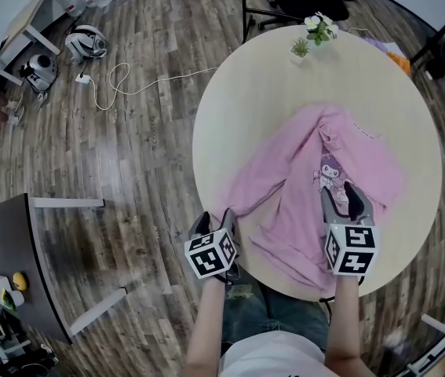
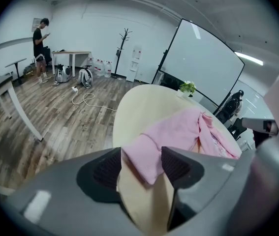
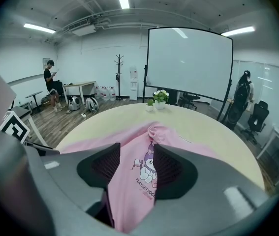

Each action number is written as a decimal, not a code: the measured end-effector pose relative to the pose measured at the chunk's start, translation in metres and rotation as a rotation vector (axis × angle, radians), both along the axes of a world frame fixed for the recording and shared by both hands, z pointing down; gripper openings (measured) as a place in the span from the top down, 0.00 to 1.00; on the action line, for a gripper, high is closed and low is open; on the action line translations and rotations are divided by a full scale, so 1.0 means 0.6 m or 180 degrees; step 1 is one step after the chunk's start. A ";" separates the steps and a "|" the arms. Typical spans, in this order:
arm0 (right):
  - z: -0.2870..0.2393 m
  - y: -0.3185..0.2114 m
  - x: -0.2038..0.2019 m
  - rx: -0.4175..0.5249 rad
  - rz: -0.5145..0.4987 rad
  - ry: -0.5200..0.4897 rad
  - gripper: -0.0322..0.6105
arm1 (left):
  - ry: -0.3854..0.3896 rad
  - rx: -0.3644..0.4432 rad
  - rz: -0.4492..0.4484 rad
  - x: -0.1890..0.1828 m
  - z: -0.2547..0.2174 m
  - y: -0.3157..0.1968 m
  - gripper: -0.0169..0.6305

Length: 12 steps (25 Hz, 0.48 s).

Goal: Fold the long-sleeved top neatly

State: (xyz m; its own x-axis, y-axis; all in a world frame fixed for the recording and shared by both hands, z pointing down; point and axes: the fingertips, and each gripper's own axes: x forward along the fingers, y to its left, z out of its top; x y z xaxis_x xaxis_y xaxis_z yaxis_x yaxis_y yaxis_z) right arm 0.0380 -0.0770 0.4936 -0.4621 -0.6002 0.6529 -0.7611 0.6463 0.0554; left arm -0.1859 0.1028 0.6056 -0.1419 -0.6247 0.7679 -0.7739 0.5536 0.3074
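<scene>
Standing by the round table, I see little on it besides the garment: potted flowers sit at its far edge, well apart from the cloth. A white cable loops over the wooden floor to the left, and a grey desk stands nearer that side. Farther off are a large whiteboard, a coat stand and a person standing beside a desk.

The pink long-sleeved top lies face up on the near half of the table, collar towards the flowers and hem at the edge by the person holding the grippers. It is rumpled, with a cartoon print on the chest. One sleeve runs out to the near left rim.

The left gripper has its jaws apart with the sleeve's cuff lying between them. The right gripper hangs over the chest, jaws spread wide, with the print showing between them.
</scene>
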 end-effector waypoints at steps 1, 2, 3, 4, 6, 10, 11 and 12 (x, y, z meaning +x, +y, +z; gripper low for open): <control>0.001 -0.002 0.002 -0.0001 0.0015 -0.0001 0.58 | -0.0003 -0.0046 -0.0001 0.001 0.005 -0.001 0.40; 0.002 -0.003 0.004 -0.0006 0.0029 -0.0002 0.58 | -0.0006 -0.0092 -0.0002 0.003 0.009 -0.002 0.40; 0.003 -0.004 0.006 -0.0012 0.0038 -0.0001 0.58 | -0.0013 -0.0133 -0.0009 0.004 0.013 -0.001 0.41; 0.004 -0.003 0.008 -0.0018 0.0043 0.0002 0.58 | -0.0030 -0.0169 -0.0021 0.004 0.014 0.000 0.42; 0.004 -0.003 0.010 -0.0025 0.0048 0.0008 0.58 | -0.0083 -0.0241 -0.0042 0.003 0.015 0.002 0.43; 0.007 -0.007 0.018 -0.0044 0.0087 0.0001 0.58 | -0.0271 -0.0486 0.0014 0.001 0.020 0.003 0.47; 0.008 -0.009 0.020 -0.0049 0.0100 -0.0001 0.58 | -0.0323 -0.0545 0.0059 0.001 0.021 0.002 0.47; 0.009 -0.010 0.022 -0.0053 0.0112 -0.0001 0.58 | -0.0364 -0.0586 0.0111 0.003 0.022 -0.001 0.48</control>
State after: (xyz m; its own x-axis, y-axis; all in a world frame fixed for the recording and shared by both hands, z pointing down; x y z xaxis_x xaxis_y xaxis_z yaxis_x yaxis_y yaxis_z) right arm 0.0514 -0.0830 0.4992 -0.4412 -0.6051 0.6627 -0.7834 0.6199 0.0445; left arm -0.1844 0.1024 0.6190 -0.2153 -0.4816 0.8495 -0.8176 0.5646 0.1128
